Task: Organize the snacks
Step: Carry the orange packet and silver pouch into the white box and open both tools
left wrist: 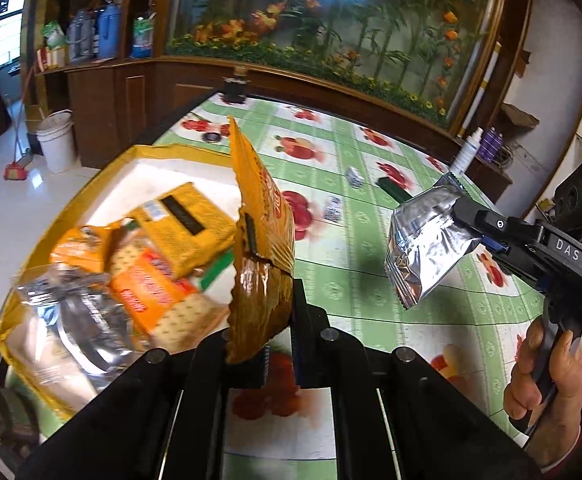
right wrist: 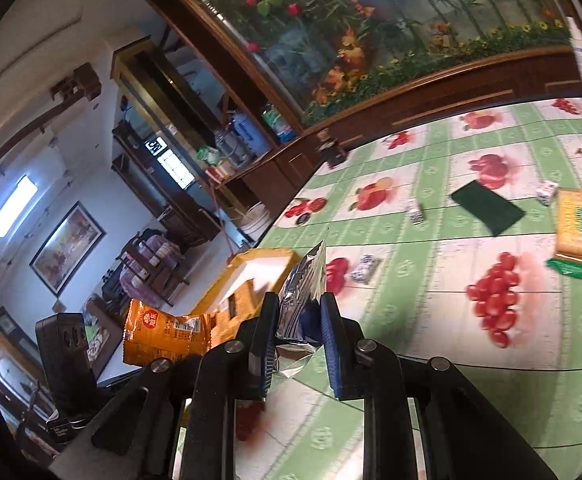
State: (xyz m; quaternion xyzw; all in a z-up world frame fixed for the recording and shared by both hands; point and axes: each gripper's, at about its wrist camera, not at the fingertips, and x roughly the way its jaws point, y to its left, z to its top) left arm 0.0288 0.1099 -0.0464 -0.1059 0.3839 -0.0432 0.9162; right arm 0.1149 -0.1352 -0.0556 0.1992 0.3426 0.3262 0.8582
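The left gripper [left wrist: 279, 316] is clamped on the crimped edge of an orange snack bag [left wrist: 261, 248], held upright over the rim of the yellow box [left wrist: 103, 176] at the table's left edge, and the right gripper [right wrist: 297, 336] pinches a silver foil pouch [left wrist: 423, 240] in mid-air above the fruit-print tablecloth [left wrist: 371, 292]. Both packs appear light, soft, crinkly and slick; the flat sealed seams likely give the firmest hold, while squeezing the puffed middle risks crushing the contents. The box holds several glossy film packets; 1 cracker pack [right wrist: 575, 226] lies on the cloth.
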